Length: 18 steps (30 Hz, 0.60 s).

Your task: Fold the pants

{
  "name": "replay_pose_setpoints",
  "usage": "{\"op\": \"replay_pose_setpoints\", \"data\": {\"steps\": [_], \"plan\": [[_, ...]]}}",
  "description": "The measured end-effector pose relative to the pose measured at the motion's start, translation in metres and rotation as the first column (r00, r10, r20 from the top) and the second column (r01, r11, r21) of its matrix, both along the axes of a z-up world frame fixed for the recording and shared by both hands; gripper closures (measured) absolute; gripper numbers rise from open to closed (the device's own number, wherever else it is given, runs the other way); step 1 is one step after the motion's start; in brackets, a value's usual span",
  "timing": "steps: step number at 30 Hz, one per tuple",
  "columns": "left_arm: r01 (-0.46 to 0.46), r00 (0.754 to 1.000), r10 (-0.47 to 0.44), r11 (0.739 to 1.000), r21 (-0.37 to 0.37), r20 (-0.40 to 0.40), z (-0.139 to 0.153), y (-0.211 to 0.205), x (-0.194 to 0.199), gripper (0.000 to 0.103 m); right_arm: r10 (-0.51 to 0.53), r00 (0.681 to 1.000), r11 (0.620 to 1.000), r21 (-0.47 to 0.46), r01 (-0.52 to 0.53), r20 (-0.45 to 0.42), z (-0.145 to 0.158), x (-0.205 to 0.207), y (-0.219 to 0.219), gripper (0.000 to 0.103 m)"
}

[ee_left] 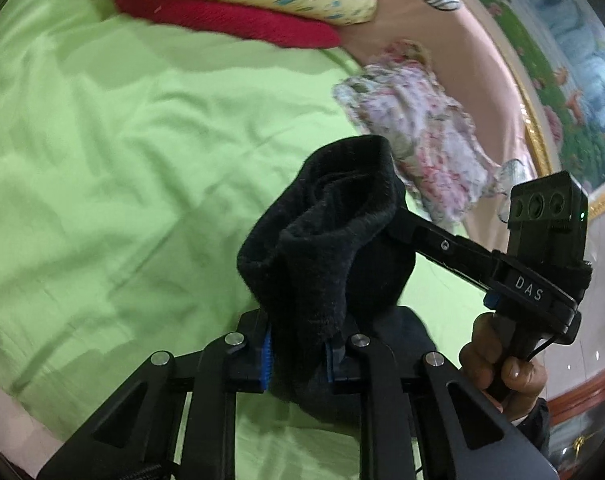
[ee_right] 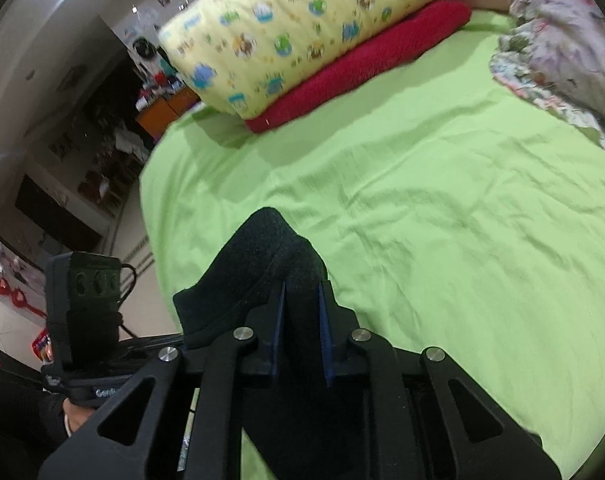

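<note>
The black pants (ee_left: pixel 318 240) hang bunched above the green bed sheet (ee_left: pixel 102 160). My left gripper (ee_left: pixel 298 354) is shut on their cloth, which rises in a thick fold between the blue pads. The right gripper's arm reaches into the same bundle from the right in the left wrist view, with a hand (ee_left: pixel 498 356) on its handle. In the right wrist view my right gripper (ee_right: pixel 302 320) is shut on the black pants (ee_right: pixel 262 264), the fabric pinched between its pads and peaking above them. The left gripper's camera block (ee_right: pixel 82 288) shows at the left.
A yellow patterned pillow (ee_right: pixel 302 28) lies on a red towel (ee_right: pixel 366 64) at the head of the bed. A crumpled floral cloth (ee_left: pixel 418 136) sits on the far side by the pink wall. The bed's edge drops to the floor (ee_right: pixel 142 304) at the left.
</note>
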State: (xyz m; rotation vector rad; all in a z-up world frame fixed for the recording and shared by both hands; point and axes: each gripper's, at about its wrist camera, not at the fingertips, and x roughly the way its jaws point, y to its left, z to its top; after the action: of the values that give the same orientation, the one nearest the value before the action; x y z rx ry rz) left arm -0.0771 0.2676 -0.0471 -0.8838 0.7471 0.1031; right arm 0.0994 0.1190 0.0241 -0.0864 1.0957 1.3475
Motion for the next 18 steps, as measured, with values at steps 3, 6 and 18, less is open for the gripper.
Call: {"op": "replay_pose_setpoints", "data": {"steps": [3, 6, 18], "plan": [[0.031, 0.999, -0.032, 0.999, 0.024, 0.034, 0.02, -0.013, 0.0, 0.085, -0.031, 0.999, 0.999, 0.038, 0.031, 0.016, 0.018, -0.002, -0.024, 0.086], [0.071, 0.995, -0.074, 0.996, 0.05, 0.074, 0.04, -0.032, 0.003, 0.085, -0.073, 0.997, 0.995, 0.074, 0.071, 0.021, 0.031, -0.002, -0.05, 0.087], [0.288, 0.941, -0.305, 0.949, 0.127, 0.147, 0.092, -0.141, 0.021, 0.085, -0.304, 0.951, 0.922, 0.234, 0.309, -0.057, 0.046, -0.001, -0.173, 0.087]]}}
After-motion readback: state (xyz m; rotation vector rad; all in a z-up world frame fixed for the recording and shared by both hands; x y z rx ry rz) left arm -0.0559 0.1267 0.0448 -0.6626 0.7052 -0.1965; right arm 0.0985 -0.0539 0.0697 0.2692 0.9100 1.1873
